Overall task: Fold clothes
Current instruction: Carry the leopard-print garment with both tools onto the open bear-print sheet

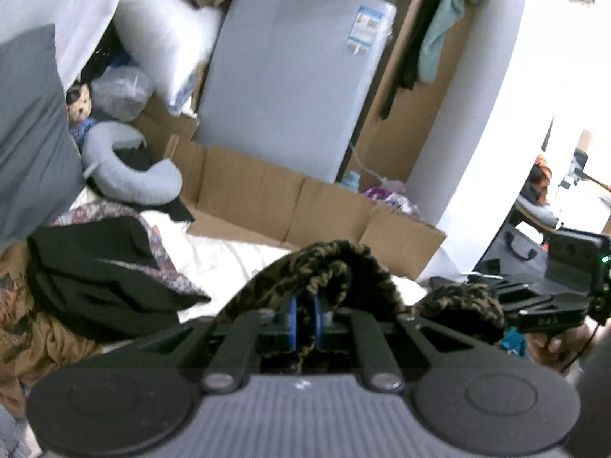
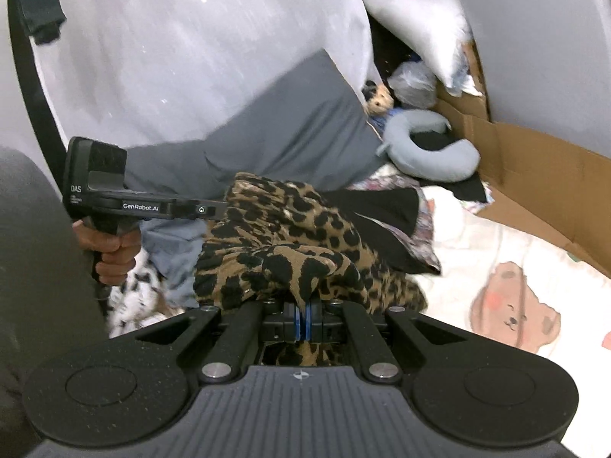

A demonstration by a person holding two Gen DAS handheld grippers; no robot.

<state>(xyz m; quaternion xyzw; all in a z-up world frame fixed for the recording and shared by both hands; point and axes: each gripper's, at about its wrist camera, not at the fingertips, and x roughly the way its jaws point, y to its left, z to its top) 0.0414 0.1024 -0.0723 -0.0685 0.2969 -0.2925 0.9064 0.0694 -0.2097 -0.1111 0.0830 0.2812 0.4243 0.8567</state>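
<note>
Leopard-print garment (image 1: 324, 267) bunched up in left wrist view, pinched tight in left gripper (image 1: 304, 322) above white bedsheet (image 1: 229, 252), cardboard box (image 1: 305, 206) behind, right wrist view, same fabric clamped in closed right gripper (image 2: 304, 320), lifted above bed, black clothes (image 2: 385, 221) beside it

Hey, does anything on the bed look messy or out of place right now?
Yes. A black garment lies crumpled on the bed's left side, unfolded. The leopard-print garment is bunched between both grippers, not spread flat.

neck pillow (image 2: 431, 152) behind clothes pile (image 2: 389, 225) on bed (image 2: 477, 252).
</note>
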